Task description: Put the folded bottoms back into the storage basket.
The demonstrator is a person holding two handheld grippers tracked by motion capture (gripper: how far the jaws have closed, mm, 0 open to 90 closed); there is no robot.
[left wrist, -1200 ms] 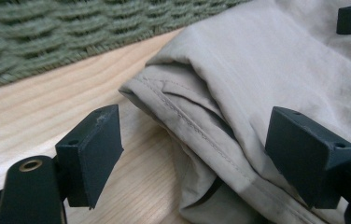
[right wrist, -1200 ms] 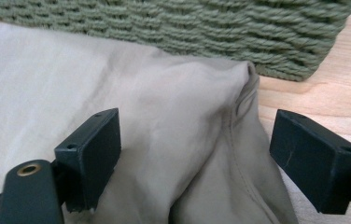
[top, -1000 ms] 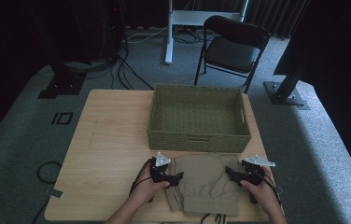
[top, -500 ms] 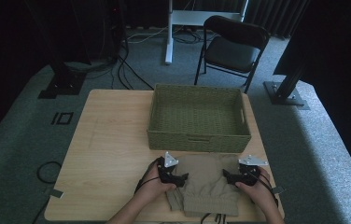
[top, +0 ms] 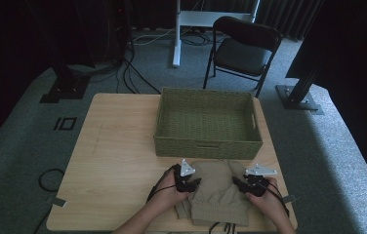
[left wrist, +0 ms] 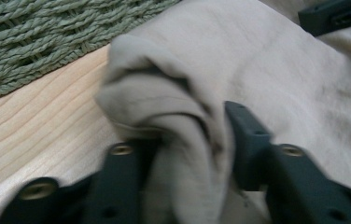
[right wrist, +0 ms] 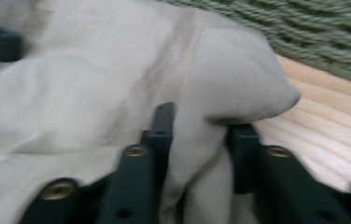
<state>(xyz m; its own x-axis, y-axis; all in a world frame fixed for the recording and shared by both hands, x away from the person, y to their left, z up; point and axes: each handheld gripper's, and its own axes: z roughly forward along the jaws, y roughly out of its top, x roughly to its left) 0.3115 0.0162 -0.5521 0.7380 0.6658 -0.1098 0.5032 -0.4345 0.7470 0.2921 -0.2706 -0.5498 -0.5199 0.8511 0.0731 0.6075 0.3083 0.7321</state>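
Here I have the left tool (top: 194, 182) pinching a bunched fold at the left edge of the beige cloth (top: 219, 192), its jaws pressed onto the fabric. The cloth lies on the near edge of the table (top: 118, 161), just in front of the green woven basket (top: 206, 122). On the right, my right tool (top: 239, 184) pinches the cloth's right edge the same way.
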